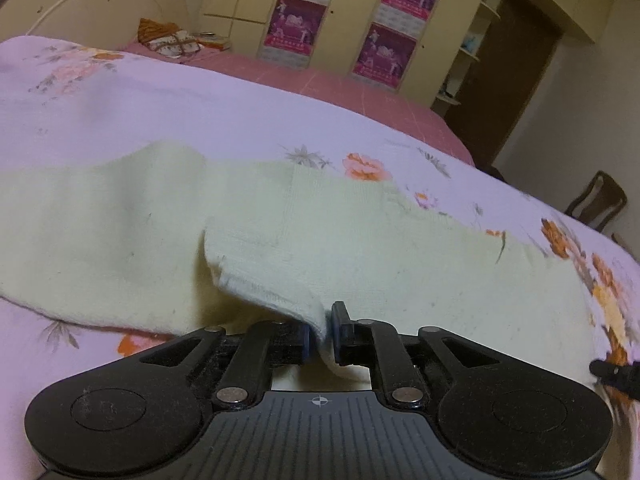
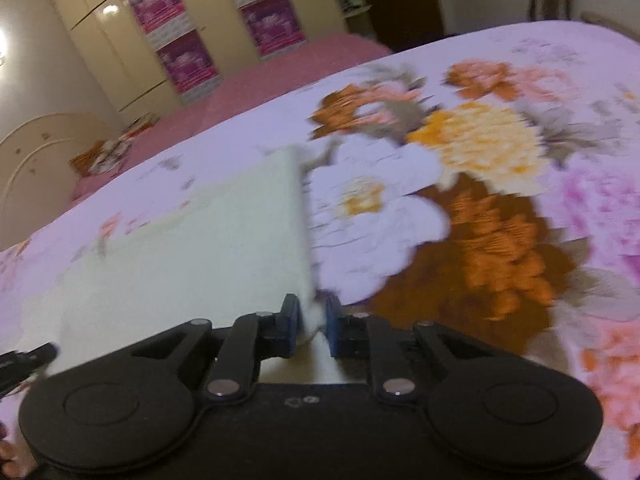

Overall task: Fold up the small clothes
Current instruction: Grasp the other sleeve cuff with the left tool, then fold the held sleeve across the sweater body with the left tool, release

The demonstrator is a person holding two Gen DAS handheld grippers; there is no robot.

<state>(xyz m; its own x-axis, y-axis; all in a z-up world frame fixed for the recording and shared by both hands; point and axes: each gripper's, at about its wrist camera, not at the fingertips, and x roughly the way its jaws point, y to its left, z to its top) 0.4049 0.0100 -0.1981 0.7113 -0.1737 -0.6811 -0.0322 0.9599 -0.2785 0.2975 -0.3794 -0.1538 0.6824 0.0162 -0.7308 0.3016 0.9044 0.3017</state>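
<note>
- My left gripper: fingers clamped on a raised fold at the near edge of the pale cream garment.
- My right gripper: fingers clamped on the garment's near corner, cloth bunched between the blue pads.
- The garment lies spread flat on the floral bedspread, along the bed's near edge; its straight side edge ends beside a large flower print.
- The right wrist view is blurred.
- A wardrobe with pink posters stands beyond the bed's far edge.
</note>
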